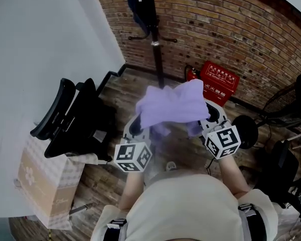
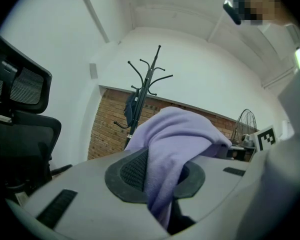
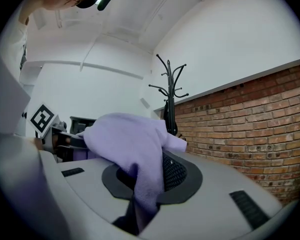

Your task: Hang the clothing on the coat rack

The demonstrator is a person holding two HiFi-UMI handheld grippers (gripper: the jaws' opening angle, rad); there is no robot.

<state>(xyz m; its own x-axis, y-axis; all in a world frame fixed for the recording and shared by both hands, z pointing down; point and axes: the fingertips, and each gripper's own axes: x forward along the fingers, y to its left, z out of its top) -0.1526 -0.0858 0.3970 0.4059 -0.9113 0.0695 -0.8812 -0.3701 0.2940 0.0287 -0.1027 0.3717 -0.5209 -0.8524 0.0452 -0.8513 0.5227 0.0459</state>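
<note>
A lilac garment (image 1: 173,107) is stretched between my two grippers in front of me. The left gripper (image 1: 139,126) is shut on one edge of the lilac garment (image 2: 165,169), the cloth pinched between its dark pads. On the other side, the right gripper (image 1: 209,115) is shut on the lilac garment (image 3: 140,164) as well. Ahead stands the black coat rack (image 1: 155,39) against the brick wall, with a dark garment (image 1: 138,4) hanging high on it. The coat rack (image 2: 145,86) rises beyond the cloth in the left gripper view, and the coat rack (image 3: 170,91) also shows in the right gripper view.
A black office chair (image 1: 72,119) stands at my left by a white wall. A cardboard box (image 1: 42,179) sits near it. A red fire-equipment box (image 1: 219,82) rests at the brick wall, right of the rack. Dark gear and a fan (image 1: 286,104) crowd the right side.
</note>
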